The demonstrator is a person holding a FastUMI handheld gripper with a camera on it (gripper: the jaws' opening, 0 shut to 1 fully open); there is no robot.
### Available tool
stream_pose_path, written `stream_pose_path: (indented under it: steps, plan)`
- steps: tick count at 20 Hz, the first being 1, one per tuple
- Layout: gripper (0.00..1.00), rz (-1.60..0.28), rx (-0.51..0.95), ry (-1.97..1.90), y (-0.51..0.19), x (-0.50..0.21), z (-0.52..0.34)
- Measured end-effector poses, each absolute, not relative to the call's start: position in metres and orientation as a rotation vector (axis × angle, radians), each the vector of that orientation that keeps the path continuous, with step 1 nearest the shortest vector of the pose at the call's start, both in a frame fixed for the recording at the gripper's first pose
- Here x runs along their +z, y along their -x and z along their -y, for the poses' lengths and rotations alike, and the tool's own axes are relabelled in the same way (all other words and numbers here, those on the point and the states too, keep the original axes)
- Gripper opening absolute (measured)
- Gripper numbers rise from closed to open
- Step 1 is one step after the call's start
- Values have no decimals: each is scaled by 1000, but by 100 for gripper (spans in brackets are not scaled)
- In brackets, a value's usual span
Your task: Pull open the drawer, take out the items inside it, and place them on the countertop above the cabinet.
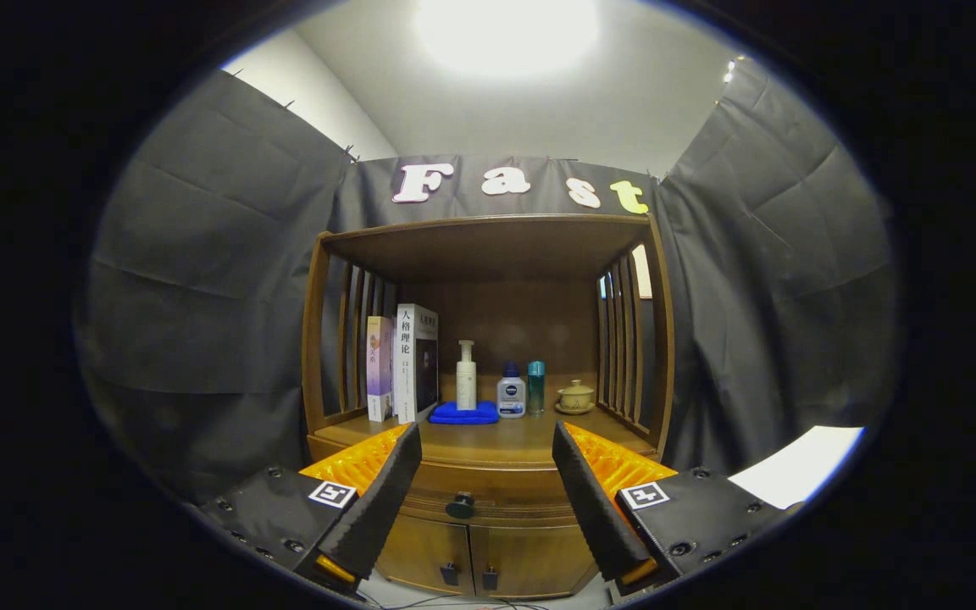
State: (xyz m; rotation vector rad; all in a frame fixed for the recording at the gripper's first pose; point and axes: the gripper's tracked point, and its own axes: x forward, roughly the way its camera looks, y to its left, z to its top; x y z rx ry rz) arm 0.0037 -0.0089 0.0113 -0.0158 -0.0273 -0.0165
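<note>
- Foam-ribbed inner faces on both fingers of the claw (pixel 485 483), spread wide, gripping nothing, touching nothing.
- Between the fingers, just ahead: round dark knob (pixel 460 506) on the curved front of the drawer (pixel 488 491), shut flush with the cabinet (pixel 488 542); contents hidden.
- Clear air from fingertips to the knob; neither finger in contact with the wood.
- Below the drawer: two cabinet doors (pixel 488 555), closed, each with a small dark handle near the middle seam.
- Under the cabinet: pale floor with thin cables (pixel 446 601) trailing across it.
- Above the drawer: wooden desk (pixel 530 440), front edge bowed outward, front strip bare and open across its width.
- Farther back on the desk, left to right: two upright books (pixel 403 364) against the left slats; folded blue cloth (pixel 463 413) with a white pump bottle (pixel 466 375) behind it; small white bottle with a dark cap (pixel 511 392); slim teal bottle (pixel 535 387); lidded cup on a saucer (pixel 575 396) near the right slats.
- Hemmed in at the sides by slatted wooden panels (pixel 623 339), capped by a wooden top board (pixel 488 229); entry to the desk from the front only.
- Beyond and around: dark cloth booth walls (pixel 200 296), white ceiling with a bright lamp (pixel 505 30).
- Off to the right, beside the right finger: a white flat surface (pixel 801 470), nature unclear.
</note>
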Motion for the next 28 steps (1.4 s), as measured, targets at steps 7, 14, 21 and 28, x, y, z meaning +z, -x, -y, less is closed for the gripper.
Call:
stream_pose_path:
  steps: [7,14,21,28]
  plan:
    - [98,-3,2,23,-36,-3,0]
    - [98,-82,5,-9,-86,-38,-1]
    - [98,-182,31,3,-125,-90,-9]
    - [98,-300,8,-31,-137,-150,-11]
